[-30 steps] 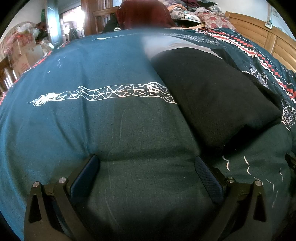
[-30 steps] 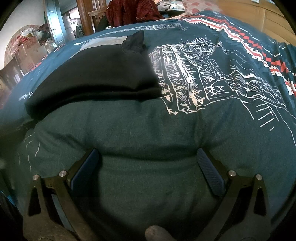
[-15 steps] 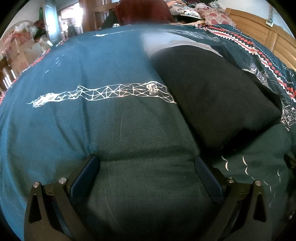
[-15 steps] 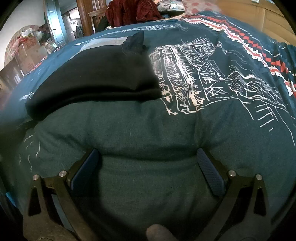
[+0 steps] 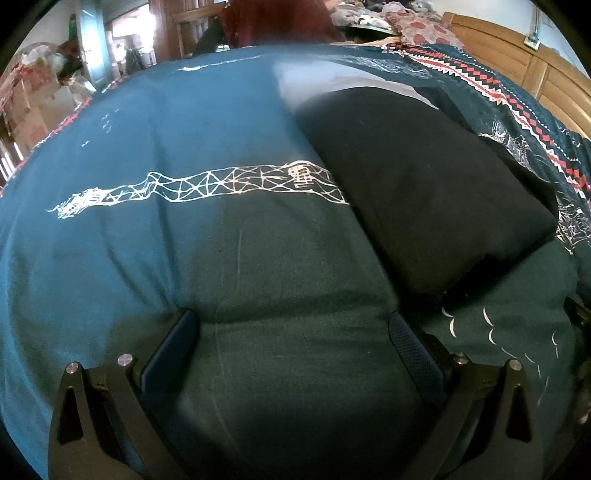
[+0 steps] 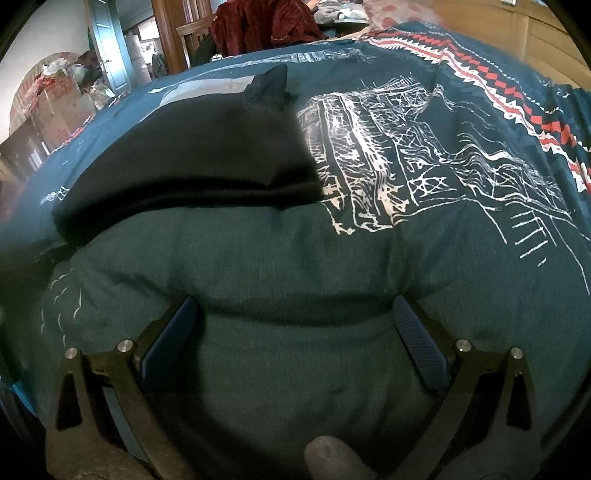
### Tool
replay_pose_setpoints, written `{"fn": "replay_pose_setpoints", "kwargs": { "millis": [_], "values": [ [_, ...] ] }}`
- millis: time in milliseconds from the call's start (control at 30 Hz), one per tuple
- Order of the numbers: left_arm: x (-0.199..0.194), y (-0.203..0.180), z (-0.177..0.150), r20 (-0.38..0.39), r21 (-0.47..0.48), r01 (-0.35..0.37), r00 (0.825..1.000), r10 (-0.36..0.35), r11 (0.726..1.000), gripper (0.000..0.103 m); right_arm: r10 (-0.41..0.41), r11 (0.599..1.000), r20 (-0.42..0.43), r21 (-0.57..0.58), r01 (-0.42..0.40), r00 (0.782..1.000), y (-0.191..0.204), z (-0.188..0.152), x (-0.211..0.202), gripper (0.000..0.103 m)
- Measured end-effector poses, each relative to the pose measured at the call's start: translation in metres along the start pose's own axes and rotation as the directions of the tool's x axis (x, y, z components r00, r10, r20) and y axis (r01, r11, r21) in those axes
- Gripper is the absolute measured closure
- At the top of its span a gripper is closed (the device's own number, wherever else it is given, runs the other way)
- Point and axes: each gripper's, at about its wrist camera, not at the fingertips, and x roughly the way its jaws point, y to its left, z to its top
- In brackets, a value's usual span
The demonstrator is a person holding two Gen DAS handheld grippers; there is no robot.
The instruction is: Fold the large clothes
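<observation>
A black garment (image 5: 417,192) lies folded into a thick rectangle on a teal bedspread (image 5: 177,155). In the left wrist view it sits to the upper right of my left gripper (image 5: 293,334), which is open and pressed into the bedspread with nothing between its fingers. In the right wrist view the same black garment (image 6: 199,162) lies ahead and to the left, one corner sticking up at its far end. My right gripper (image 6: 295,330) is open too, its fingers sunk into the soft bedspread (image 6: 295,266), apart from the garment.
A wooden headboard (image 5: 524,70) runs along the right. Piled clothes (image 5: 406,26) and a dark red garment (image 6: 258,26) on a wooden chair stand beyond the bed. Cardboard boxes (image 6: 59,103) and a doorway lie at the far left. A gloved fingertip (image 6: 328,458) shows at the bottom.
Both views have shifted only slightly; the left gripper has edged a little nearer the bedspread. Both grippers stay open and the black garment has not moved.
</observation>
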Motion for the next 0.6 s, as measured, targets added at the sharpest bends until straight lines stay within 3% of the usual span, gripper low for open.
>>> {"fn": "replay_pose_setpoints", "kwargs": {
  "millis": [300, 467, 600],
  "values": [
    [-0.006, 0.011, -0.001, 0.018, -0.043, 0.053, 0.998, -0.052, 0.998, 0.0, 0.018, 1.0, -0.033, 0.017, -0.018, 0.999, -0.002, 0.006, -0.004, 0.0],
    [-0.003, 0.003, -0.002, 0.019, -0.002, 0.02, 1.0, -0.02, 1.0, 0.0, 0.007, 1.0, -0.054, 0.026, -0.006, 0.999, 0.0, 0.005, -0.002, 0.0],
    [-0.004, 0.006, -0.001, 0.021, -0.01, 0.038, 0.999, -0.038, 0.999, 0.0, 0.0, 1.0, -0.067, 0.028, 0.002, 0.998, 0.001, 0.006, -0.003, 0.0]
  ]
}}
